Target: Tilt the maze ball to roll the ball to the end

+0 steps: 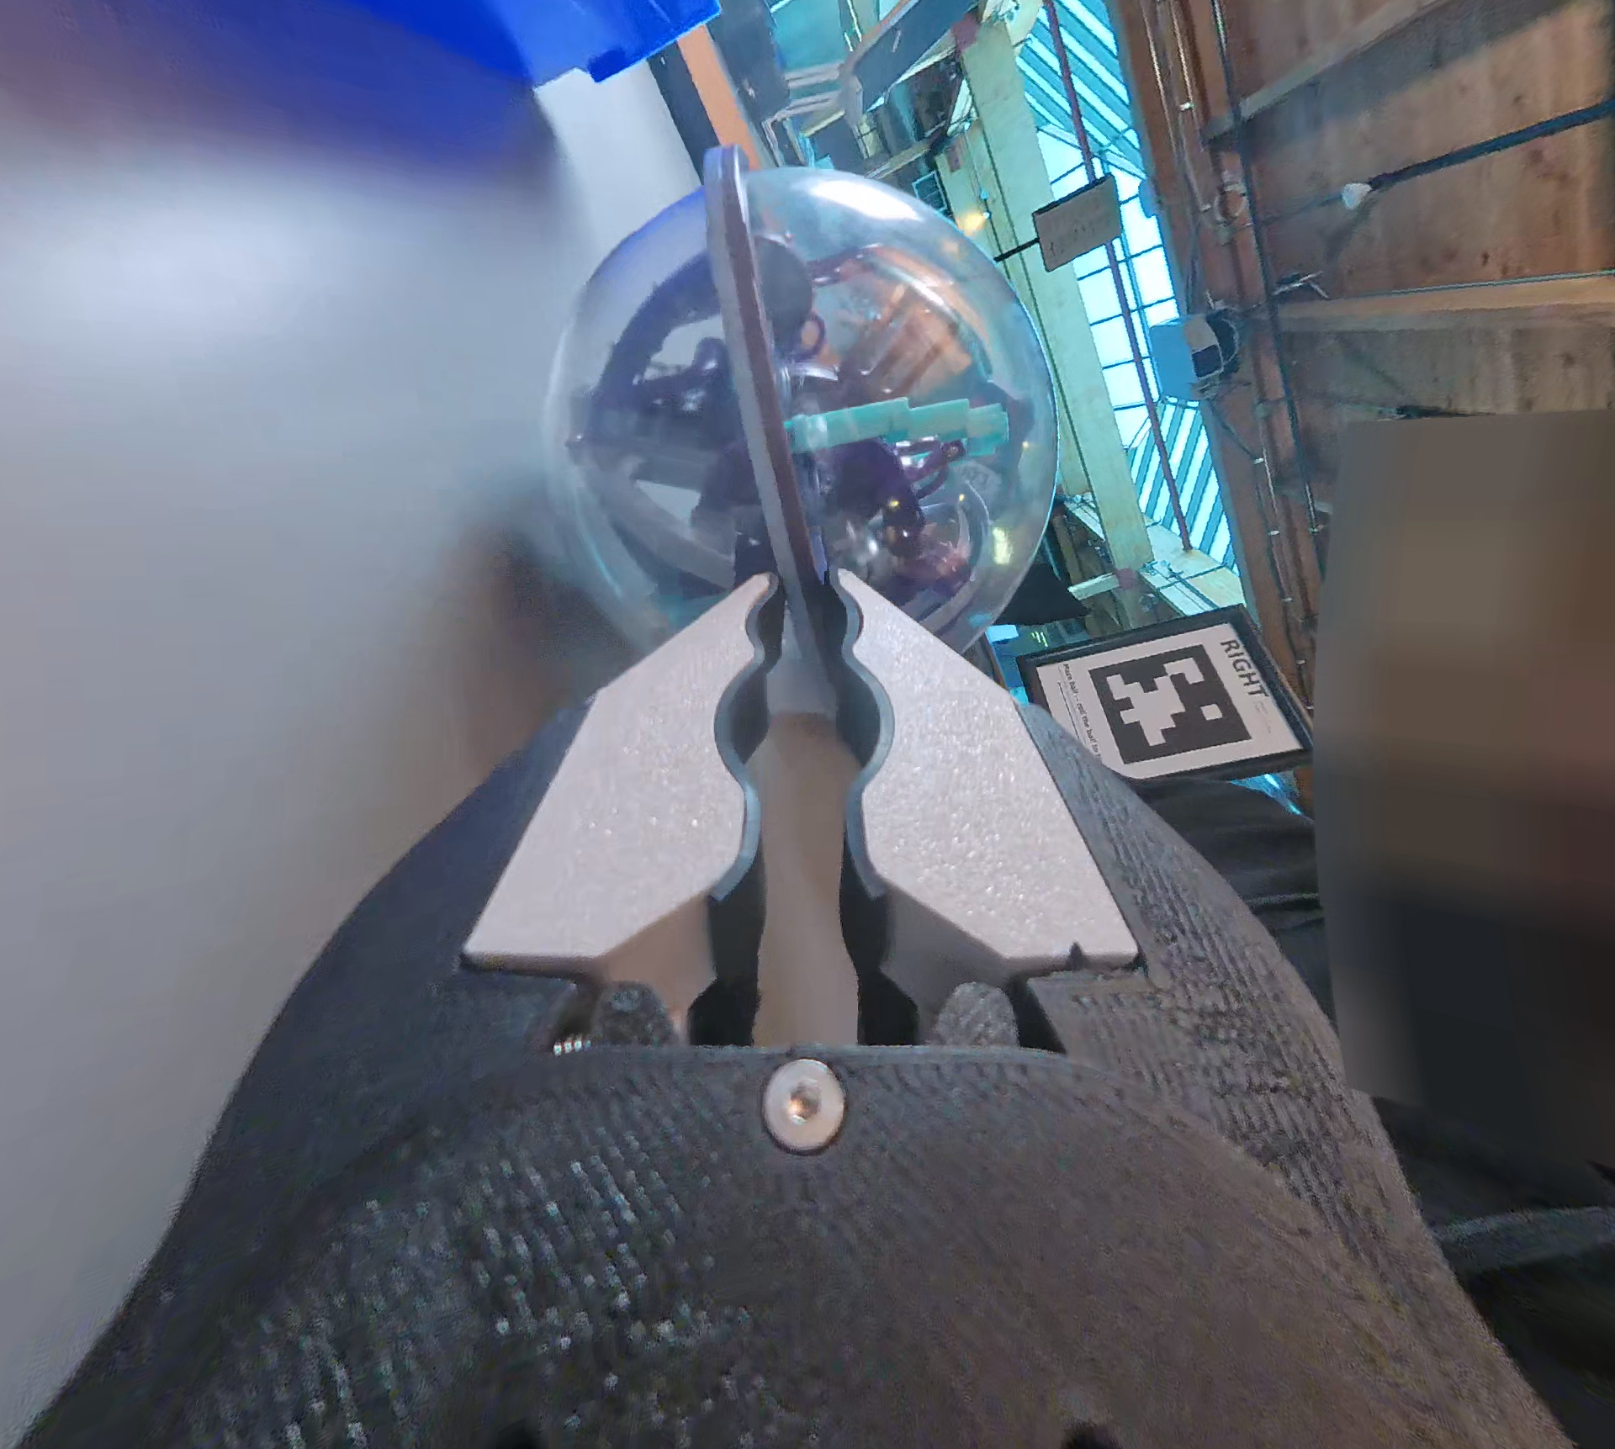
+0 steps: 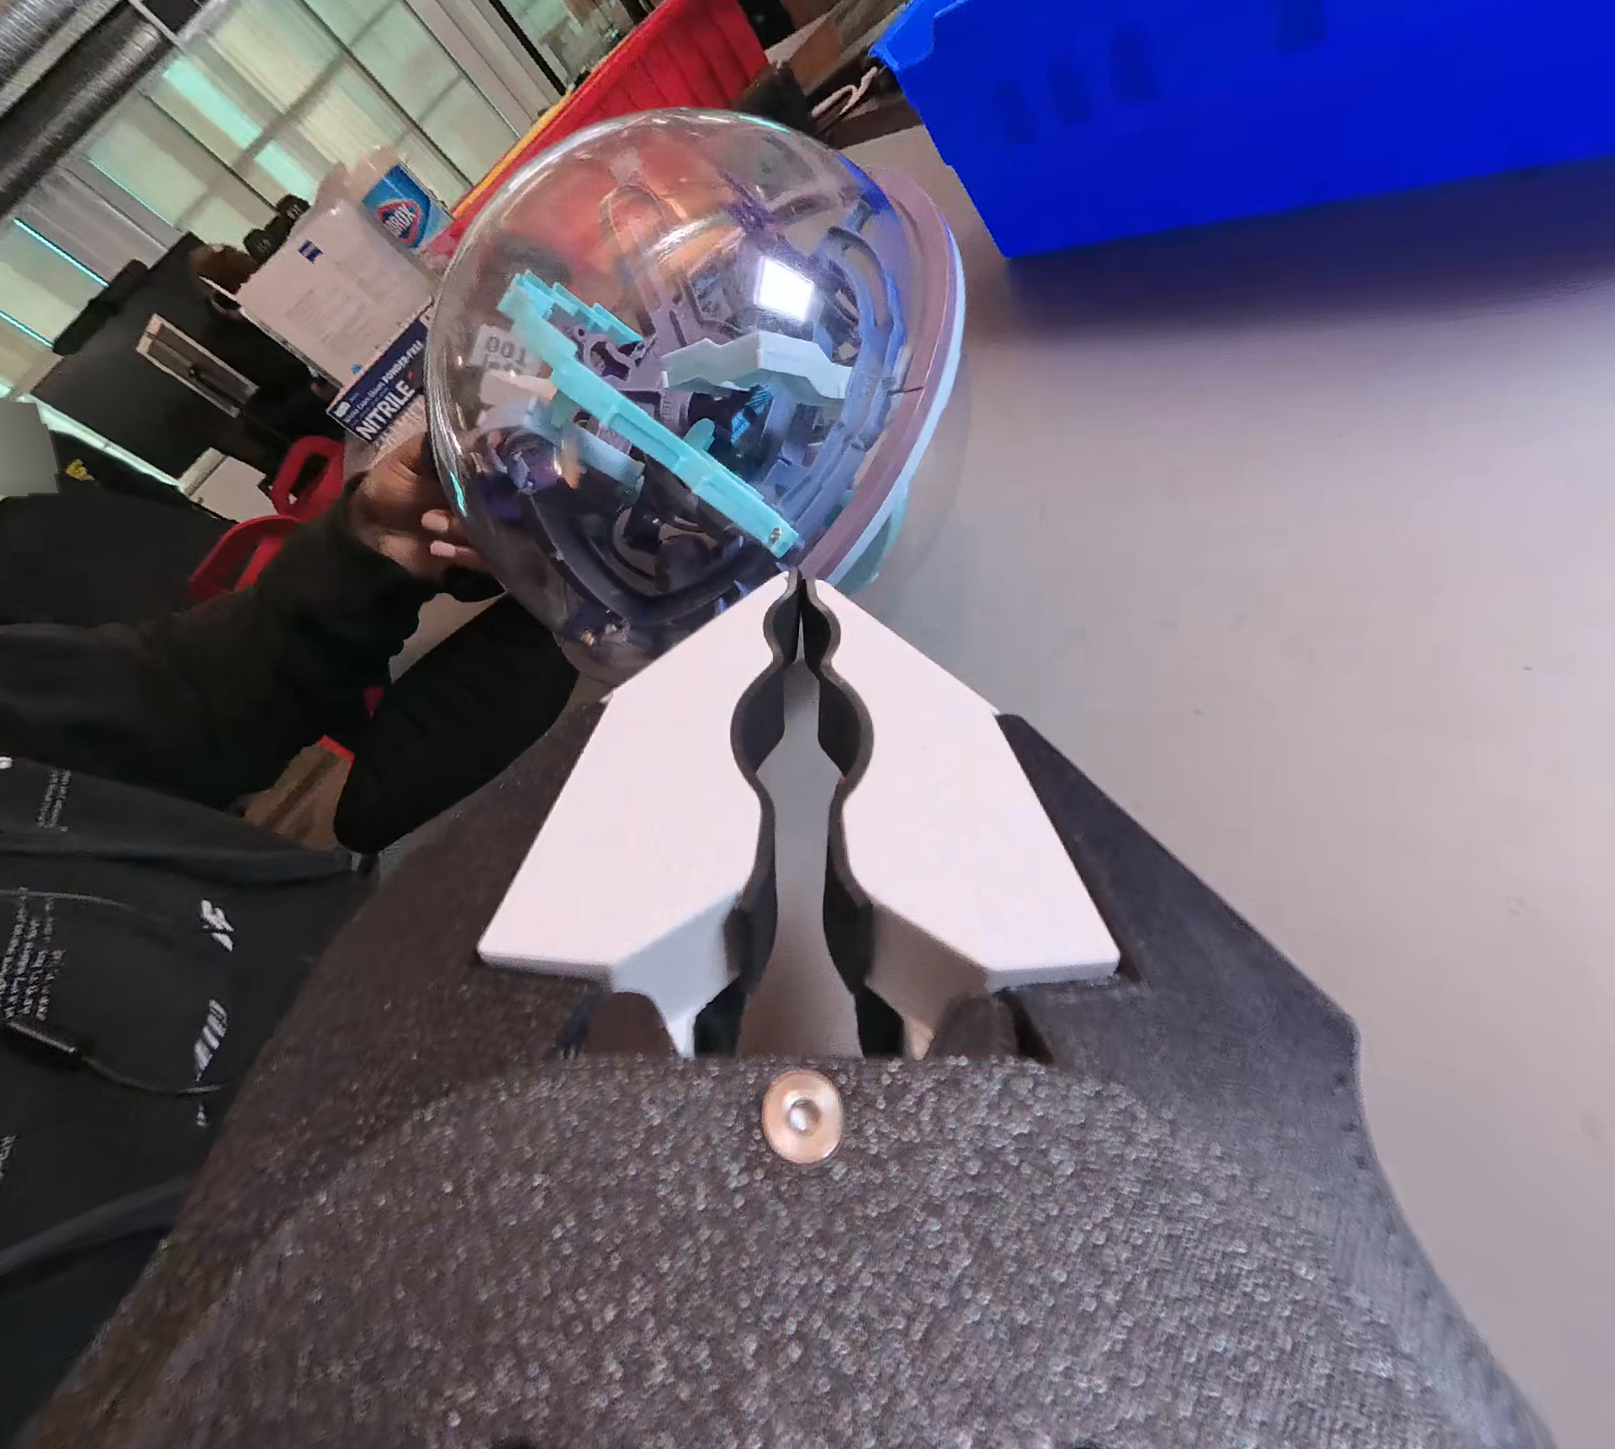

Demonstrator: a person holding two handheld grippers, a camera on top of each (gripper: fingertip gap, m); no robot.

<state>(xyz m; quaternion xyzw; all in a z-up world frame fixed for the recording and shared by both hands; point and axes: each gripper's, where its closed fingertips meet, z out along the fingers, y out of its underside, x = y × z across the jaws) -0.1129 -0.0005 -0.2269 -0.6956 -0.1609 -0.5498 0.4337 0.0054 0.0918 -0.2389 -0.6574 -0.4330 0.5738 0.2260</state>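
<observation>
Clear plastic maze ball [image 1: 800, 411] hangs over the grey table [image 2: 1267, 621], its rim clamped by both the left gripper [image 1: 806, 586] and, seemingly, the right gripper [image 2: 800, 584]; blue bin [image 2: 1267, 53] at two o'clock.

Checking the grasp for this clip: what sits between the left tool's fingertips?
In the left wrist view, the maze ball's thin flat rim ring runs down between the left tool's fingertips; nothing else is in the gap.

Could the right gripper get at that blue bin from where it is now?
Probably not right away. The right gripper is shut on the maze ball's rim, so it's occupied. The table between it and the blue bin looks bare, though.
</observation>
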